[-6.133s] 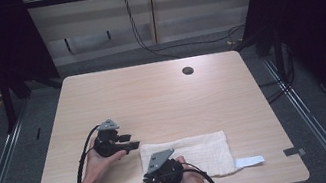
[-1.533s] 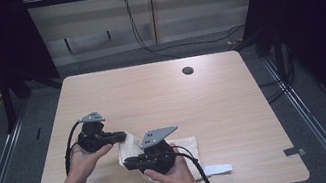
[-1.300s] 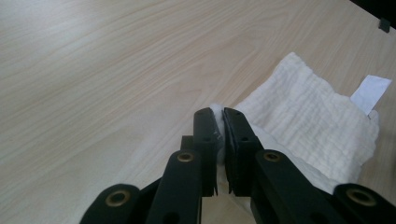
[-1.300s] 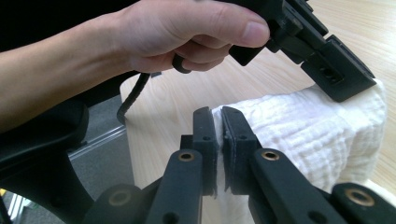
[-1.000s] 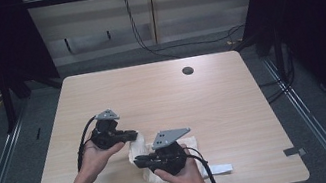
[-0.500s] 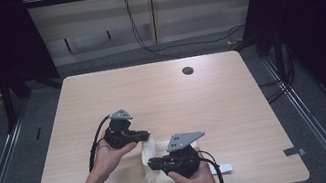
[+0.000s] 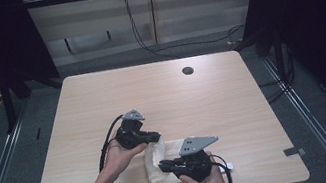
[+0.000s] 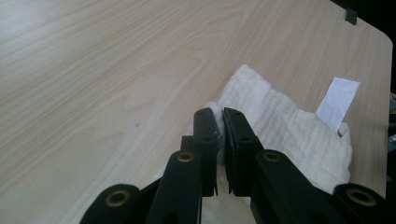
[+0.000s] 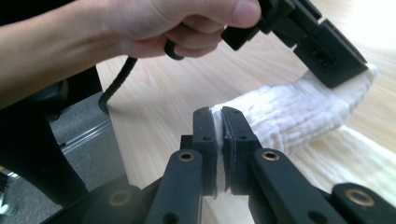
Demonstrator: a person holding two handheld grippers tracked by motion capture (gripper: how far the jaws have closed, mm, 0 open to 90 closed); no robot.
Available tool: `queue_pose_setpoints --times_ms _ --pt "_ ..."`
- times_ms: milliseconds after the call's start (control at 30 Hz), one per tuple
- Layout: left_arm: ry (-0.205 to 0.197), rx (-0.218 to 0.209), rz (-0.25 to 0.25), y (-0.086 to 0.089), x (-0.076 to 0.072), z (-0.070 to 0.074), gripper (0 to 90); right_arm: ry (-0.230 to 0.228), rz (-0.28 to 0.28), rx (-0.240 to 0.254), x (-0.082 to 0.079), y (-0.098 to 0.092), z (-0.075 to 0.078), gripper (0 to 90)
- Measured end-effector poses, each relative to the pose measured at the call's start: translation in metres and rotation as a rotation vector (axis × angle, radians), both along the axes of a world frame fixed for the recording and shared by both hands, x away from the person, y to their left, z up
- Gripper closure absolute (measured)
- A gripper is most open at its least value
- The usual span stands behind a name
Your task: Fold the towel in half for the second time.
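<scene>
The cloth [image 7: 164, 165] is part folded: we have both the left gripper [image 7: 156, 137] and right gripper [image 7: 163, 165] clamped on its lifted edge, yet to lay it flat.

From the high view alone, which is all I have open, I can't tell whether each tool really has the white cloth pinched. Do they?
Observer: Yes. In the left gripper view the left tool is shut on a bunched edge of the white cloth.
Operator: And the right one?
Observer: In the right gripper view the right tool is shut on a rolled-up edge of the cloth, and that edge runs up off the table to the left tool.
Operator: Is that small white bit near my right hand part of the cloth?
Observer: It is a flat white tag sticking out at the cloth's far edge.
</scene>
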State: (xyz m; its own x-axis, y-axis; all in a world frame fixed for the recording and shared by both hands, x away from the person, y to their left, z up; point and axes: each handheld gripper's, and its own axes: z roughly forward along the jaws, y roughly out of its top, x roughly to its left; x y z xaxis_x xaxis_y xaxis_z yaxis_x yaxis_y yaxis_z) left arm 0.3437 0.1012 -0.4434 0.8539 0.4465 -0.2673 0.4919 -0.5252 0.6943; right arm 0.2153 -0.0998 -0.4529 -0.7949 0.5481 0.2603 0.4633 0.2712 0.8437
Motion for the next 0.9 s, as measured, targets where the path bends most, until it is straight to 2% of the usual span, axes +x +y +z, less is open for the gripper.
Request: queue_pose_setpoints --times_ms 200,267,333,433,567,700,800,900 --pt "0.009 -0.009 -0.006 -0.007 0.001 -0.003 84.5 0.025 -0.025 0.002 -0.001 -0.013 -0.003 85.2" --pt "0.014 -0.010 -0.008 -0.010 0.002 -0.005 84.5 0.039 -0.033 0.016 -0.001 -0.019 -0.004 85.2" --pt "0.017 -0.002 -0.018 -0.013 0.002 -0.006 84.5 0.037 -0.042 0.010 -0.003 -0.023 -0.005 85.2" --pt "0.025 -0.017 -0.011 -0.019 0.002 -0.009 84.5 0.034 -0.050 0.010 -0.005 -0.025 -0.005 85.2" --pt "0.033 -0.003 -0.027 -0.028 0.002 -0.010 84.5 0.045 -0.064 0.018 -0.009 -0.029 -0.008 85.2" --pt "0.037 -0.004 -0.044 -0.037 0.003 -0.011 84.4 0.054 -0.088 0.002 -0.014 -0.037 -0.011 85.2" --pt "0.050 -0.021 -0.038 -0.039 0.005 -0.012 84.5 0.058 -0.105 -0.002 -0.015 -0.042 -0.014 85.2" --pt "0.060 -0.002 -0.050 -0.044 0.007 -0.016 84.4 0.061 -0.128 -0.009 -0.018 -0.044 -0.020 85.1"
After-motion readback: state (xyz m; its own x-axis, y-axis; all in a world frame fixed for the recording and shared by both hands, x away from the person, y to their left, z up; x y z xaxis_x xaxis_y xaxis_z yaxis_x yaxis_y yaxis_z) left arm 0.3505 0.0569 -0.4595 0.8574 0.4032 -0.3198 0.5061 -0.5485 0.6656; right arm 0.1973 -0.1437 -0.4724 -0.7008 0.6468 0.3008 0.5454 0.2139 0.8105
